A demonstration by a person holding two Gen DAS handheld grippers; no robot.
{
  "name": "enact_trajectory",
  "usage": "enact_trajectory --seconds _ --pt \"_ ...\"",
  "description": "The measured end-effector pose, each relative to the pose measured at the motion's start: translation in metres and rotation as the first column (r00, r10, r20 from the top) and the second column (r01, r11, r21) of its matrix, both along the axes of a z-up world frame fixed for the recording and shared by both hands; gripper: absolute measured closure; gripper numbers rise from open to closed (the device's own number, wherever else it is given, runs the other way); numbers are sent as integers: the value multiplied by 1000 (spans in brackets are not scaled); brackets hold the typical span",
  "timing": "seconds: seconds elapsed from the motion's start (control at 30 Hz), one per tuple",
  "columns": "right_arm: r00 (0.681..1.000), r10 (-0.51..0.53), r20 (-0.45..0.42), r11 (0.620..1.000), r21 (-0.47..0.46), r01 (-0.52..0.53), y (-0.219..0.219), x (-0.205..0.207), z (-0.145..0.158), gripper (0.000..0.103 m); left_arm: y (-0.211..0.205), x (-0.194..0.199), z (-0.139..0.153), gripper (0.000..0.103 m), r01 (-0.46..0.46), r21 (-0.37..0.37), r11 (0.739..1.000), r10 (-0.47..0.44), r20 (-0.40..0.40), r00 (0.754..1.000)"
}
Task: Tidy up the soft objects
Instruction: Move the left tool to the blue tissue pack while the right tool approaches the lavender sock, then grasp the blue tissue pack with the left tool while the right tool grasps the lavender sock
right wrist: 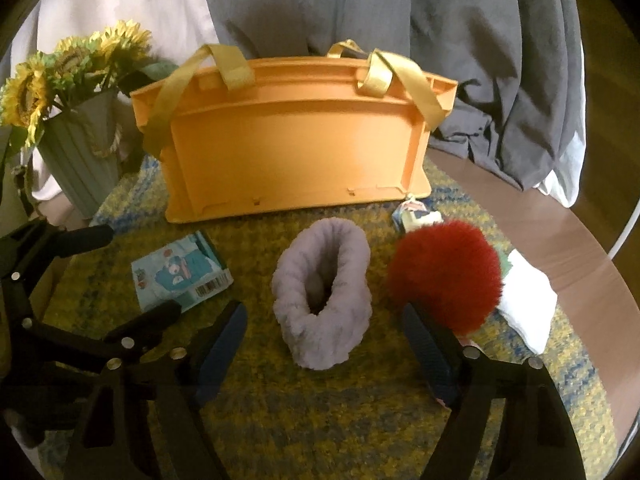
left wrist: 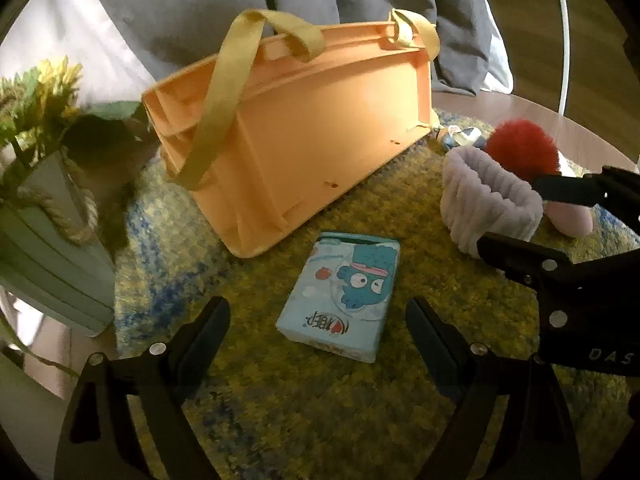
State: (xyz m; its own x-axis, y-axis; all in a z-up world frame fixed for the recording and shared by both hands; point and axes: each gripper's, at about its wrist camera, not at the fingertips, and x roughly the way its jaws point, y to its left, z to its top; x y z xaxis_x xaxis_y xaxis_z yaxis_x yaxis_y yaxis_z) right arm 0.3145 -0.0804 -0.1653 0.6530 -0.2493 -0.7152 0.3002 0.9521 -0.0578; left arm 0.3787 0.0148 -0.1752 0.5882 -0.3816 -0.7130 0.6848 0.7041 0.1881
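**Soft stuff spread out in front of the orange basket, both tools open**

Tabletop (right wrist: pixel 560 224) is round and brown, mostly covered by a shaggy yellow-blue rug (right wrist: pixel 320 412). Biggest thing on it is the orange basket (right wrist: pixel 292 156) with yellow straps, sitting toward the far edge, with a grey-green sunflower pot (right wrist: pixel 80 160) at the far left edge.

In front of the basket, about mid-rug, the lilac fluffy band (right wrist: pixel 320 292) lies by itself. Just to its right is the red pompom (right wrist: pixel 444 272), with a folded white cloth (right wrist: pixel 528 300) tucked up against it near the right edge. The blue tissue pack (left wrist: pixel 340 296) lies flat left of the band.

Left tool (left wrist: pixel 318 324) has its fingers spread wide either side of the tissue pack, not touching. Right tool (right wrist: pixel 324 332) is spread wide around the band, gripping nothing.
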Motion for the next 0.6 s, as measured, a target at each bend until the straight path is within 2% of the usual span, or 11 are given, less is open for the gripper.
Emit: enact_trajectory --seconds 0.07,0.23,0.33,0.47,0.6 --pt "1000 -3 -5 1000 6 3 -1 2 -3 27 -2 3 -3 17 -6 -6 1000 6 -18 1000" --pt "1000 4 -27 1000 15 -3 -4 9 -9 37 -8 7 -10 28 -5 -5 1000 5 -48 999" --pt "999 14 -37 1000 23 -14 -5 11 -11 47 -10 9 -12 42 -6 -12 1000 5 -67 998" --pt "998 25 -53 999 34 -23 -7 12 -14 63 -11 6 -11 43 -26 -18 1000 25 -66 998" --pt "998 38 -53 999 25 -37 -7 11 -12 75 -9 3 -6 43 -73 -33 997 70 -76 995"
